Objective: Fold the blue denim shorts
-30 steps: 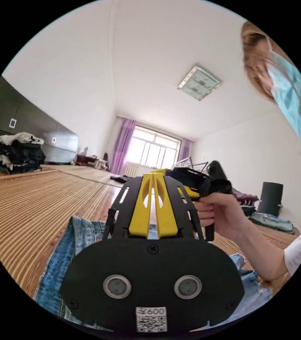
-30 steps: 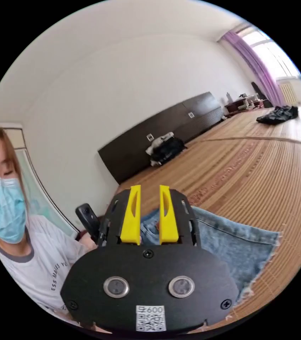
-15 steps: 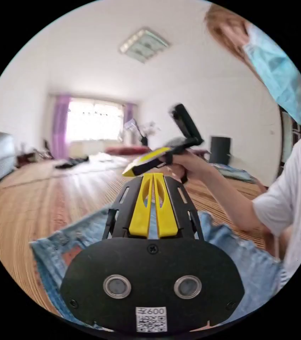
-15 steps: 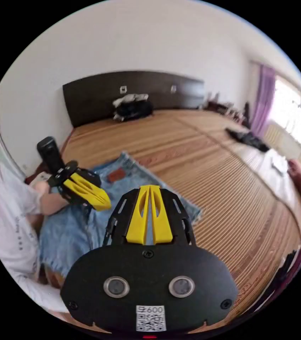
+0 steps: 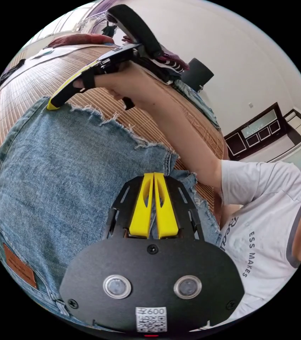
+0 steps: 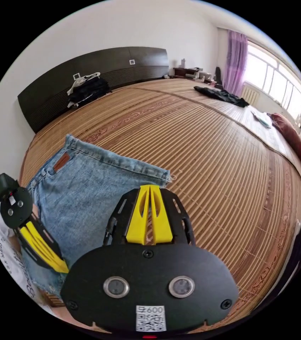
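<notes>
- Nearest in the left gripper view, the left gripper [image 5: 154, 202] has its 2 yellow fingers [image 5: 140, 212] pressed narrow together at the frayed hem of the blue denim shorts [image 5: 61, 184]. A little denim shows between them, so I judge it pinches the hem, though the bite itself is hard to see.
- In the right gripper view, the right gripper [image 6: 149, 212] also has its fingers drawn narrow. Only the mat shows through the slit, and the shorts' corner lies just beyond the tips, so I cannot tell whether it holds cloth.
- 0.5 s ago both cameras looked across the room with the shorts low in the picture; now both tip down onto the denim, so the hands have come down to the garment.
- The shorts now lie flat on the woven bamboo mat [image 6: 210, 148], the brown leather patch [image 6: 61, 162] at the waistband on top, 1 straight edge running from patch to corner.
- That reads as a fold just laid, with both grippers at the hem end; smoothing or a 2nd fold seems to be what is left.
- Farther off, a pile of dark clothes [image 6: 86, 90] sits by the dark headboard panel [image 6: 122, 63]; a window with purple curtains [image 6: 237, 63] closes the room.
</notes>
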{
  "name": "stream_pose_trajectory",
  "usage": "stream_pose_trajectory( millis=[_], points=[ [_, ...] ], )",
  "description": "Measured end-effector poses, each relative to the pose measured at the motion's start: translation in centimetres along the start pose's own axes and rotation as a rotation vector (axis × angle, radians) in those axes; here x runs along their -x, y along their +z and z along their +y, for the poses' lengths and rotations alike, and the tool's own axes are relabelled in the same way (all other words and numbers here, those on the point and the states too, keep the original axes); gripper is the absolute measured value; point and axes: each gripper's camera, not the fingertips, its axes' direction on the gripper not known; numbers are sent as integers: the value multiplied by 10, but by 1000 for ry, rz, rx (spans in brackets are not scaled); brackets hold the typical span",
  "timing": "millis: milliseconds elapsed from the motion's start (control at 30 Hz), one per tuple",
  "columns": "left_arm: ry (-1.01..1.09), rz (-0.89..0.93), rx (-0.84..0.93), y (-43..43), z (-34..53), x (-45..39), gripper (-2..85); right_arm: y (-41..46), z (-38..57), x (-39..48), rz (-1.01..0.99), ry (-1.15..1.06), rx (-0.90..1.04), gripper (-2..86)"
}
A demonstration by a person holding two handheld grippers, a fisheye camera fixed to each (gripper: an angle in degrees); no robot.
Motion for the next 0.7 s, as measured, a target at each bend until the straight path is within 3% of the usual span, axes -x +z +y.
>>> stream_pose_trajectory(
  millis=[33, 133, 267, 333, 367, 467, 567, 700],
  points=[
    [-6, 4, 2, 1, -3, 4, 5, 2, 1, 3, 23, 0, -4, -9],
    [-17, 27, 0, 4, -9, 17, 5, -8, 16, 27, 367, 11, -79, -9],
    [23, 102, -7, 11, -18, 37, 5, -196, 71, 95, 438, -61, -738, -8],
    [-62, 265, -50, 18, -14, 76, 4, -258, 96, 113, 358, -1, -908, -8],
    [-66, 285, -59, 20, -13, 81, 4, -283, 106, 121, 257, 21, -915, -8],
    [-77, 224, -92, 27, -12, 83, 3, -283, 128, 155, -16, -45, -582, -5],
    [-104, 119, -133, 34, -5, 75, 2, -225, 207, 201, 44, 117, -420, 8],
    [-160, -293, -202, 26, 21, 2, 1, -139, 311, 252, -154, 267, -204, 51]
  ],
)
